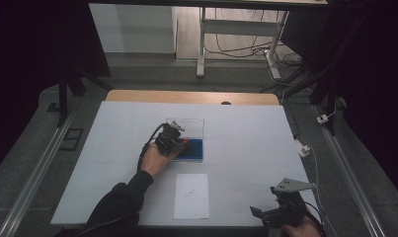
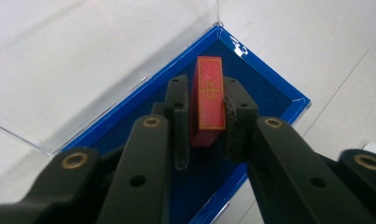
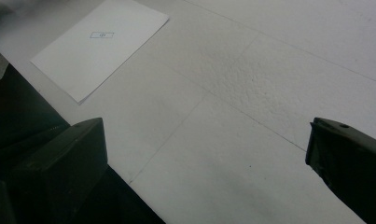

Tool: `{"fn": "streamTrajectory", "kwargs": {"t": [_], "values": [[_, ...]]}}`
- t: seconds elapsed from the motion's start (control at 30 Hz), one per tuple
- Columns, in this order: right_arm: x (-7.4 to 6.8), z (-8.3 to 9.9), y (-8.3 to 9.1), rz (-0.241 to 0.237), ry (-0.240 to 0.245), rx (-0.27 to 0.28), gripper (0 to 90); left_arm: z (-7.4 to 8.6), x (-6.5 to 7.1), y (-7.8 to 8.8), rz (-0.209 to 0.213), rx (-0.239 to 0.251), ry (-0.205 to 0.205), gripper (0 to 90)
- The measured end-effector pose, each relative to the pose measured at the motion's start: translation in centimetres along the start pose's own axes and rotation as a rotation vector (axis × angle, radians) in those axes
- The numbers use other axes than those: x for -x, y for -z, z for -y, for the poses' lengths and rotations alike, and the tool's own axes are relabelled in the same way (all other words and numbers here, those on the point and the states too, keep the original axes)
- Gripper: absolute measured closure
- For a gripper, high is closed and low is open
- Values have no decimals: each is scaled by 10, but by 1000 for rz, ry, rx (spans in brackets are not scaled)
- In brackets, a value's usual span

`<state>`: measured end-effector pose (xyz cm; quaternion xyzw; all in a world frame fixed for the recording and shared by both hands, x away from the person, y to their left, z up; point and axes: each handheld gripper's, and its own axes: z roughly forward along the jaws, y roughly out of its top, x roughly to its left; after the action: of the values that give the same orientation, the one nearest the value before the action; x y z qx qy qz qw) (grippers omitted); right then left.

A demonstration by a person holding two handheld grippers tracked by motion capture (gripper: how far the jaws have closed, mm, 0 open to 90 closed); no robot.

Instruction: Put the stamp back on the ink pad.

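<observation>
**Red block between the left jaws, over the blue tray**

The left gripper (image 1: 173, 139) sits near the middle of the bench (image 1: 246, 133), the person's left hand (image 1: 153, 159) behind it, reaching into a shallow blue-lined case (image 2: 274, 100). Seen along its jaws, a small red block (image 2: 208, 100) with a gold border and a gold cross-shaped mark stands on edge between the two black pads, over the dark blue lining. The pad on one side lies against the block's face; on the other a thin gap seems to show, so whether the block is truly pinched I cannot tell — the jaws are narrow, set about the width of the block. The block is in the half of the case towards its far corner, where the clear lid (image 2: 83, 60) stands open, hinged along the blue rim.

The right gripper (image 1: 278, 212) rests by the near right corner of the bench, well apart from the case, its grey plate on top. Its jaws stand wide with nothing but bare bench between them.

A white sheet of paper (image 1: 191, 195) with a small printed mark lies flat near the bench's near edge — between the two grippers, just on the person's side of the case.
</observation>
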<state>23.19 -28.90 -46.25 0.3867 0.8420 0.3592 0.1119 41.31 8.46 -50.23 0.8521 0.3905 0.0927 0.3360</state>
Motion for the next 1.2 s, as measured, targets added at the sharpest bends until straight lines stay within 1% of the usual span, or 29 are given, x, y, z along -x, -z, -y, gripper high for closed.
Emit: {"fn": "streamTrajectory", "kwargs": {"t": [0.1, 0.17, 0.23, 0.3, 0.37, 0.47, 0.53, 0.6, 0.67, 0.73, 0.77, 0.87, 0.93, 1.0, 1.07, 1.2], "values": [[0, 0, 0, 0, 0, -1, 0, -1, 0, 3, -7, 8, 2, 646], [0, 0, 0, 0, 1, -1, 0, -2, -1, 7, -18, 17, 16, 590], [0, 0, 0, 0, 1, -2, 0, -3, -1, 11, -15, 27, 29, 551], [0, 0, 0, 0, 1, -2, 0, -4, -1, 15, -17, 40, 27, 515], [0, 0, 0, 0, 1, -2, 0, -6, 0, 20, -15, 44, 26, 452], [0, 0, 0, 1, 0, -3, 0, -6, 3, 27, -27, 48, 11, 363], [0, 0, 0, 0, 2, -3, 0, -6, 5, 32, -24, 57, 19, 304], [0, 0, 0, 2, 3, -6, 0, -5, 6, 37, -2, 64, 29, 246], [-1, 0, 0, 2, 3, -7, 0, -4, 7, 42, 30, 68, 31, 208], [-1, 0, 0, 1, 3, -8, 0, -2, 9, 46, 30, 71, 36, 178], [-1, 0, -1, 2, 3, -8, 0, -1, 9, 48, 40, 73, 36, 167], [-1, 0, -1, 2, 3, -9, 0, 1, 10, 55, 65, 94, 53, 123], [-1, 0, -1, 3, 3, -9, 0, 3, 10, 59, 95, 102, 59, 97], [-1, 0, 0, 2, 2, -8, 0, 6, 11, 62, 106, 107, 56, 61], [-1, 0, 0, 2, 0, -8, 0, 10, 12, 65, 117, 108, 45, 42], [-1, 0, -1, 0, 1, -10, 0, 18, 14, 70, 140, 107, 38, 24]]}}
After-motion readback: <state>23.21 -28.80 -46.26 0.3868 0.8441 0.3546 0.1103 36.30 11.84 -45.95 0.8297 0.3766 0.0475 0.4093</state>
